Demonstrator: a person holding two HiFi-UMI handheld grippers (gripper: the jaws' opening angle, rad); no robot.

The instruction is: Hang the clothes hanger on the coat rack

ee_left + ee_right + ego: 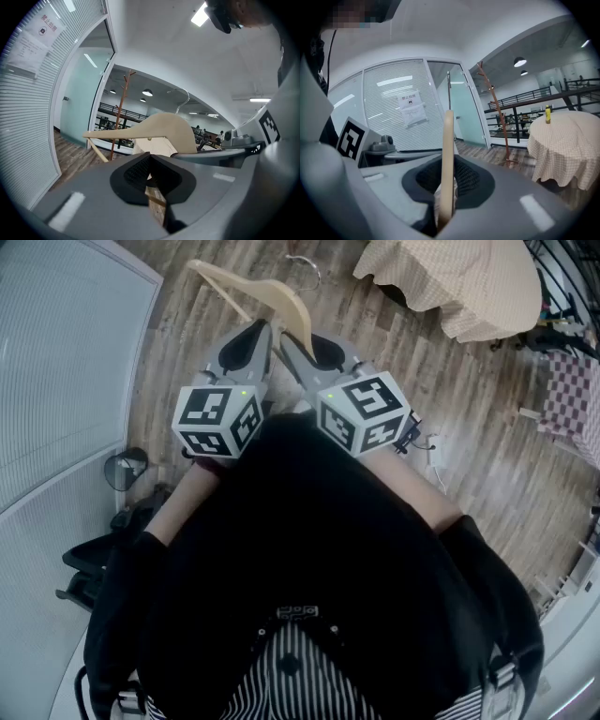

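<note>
A pale wooden clothes hanger (274,293) with a metal hook (305,272) is held out in front of me over the wooden floor. My right gripper (292,345) is shut on the hanger's shoulder, which stands edge-on between its pads (447,154). My left gripper (253,338) is beside it, shut on the hanger's thin lower bar (98,151); the hanger body (164,131) rises just past its jaws (151,176). The reddish-brown coat rack (123,105) stands farther off by the glass wall, and also shows as a thin pole (496,112) in the right gripper view.
A round table with a checked cloth (565,140) stands right of the coat rack (459,282). A glass partition with blinds (66,362) runs along the left. Dark gear (127,470) lies on the floor at left, and a checked item (572,395) at right.
</note>
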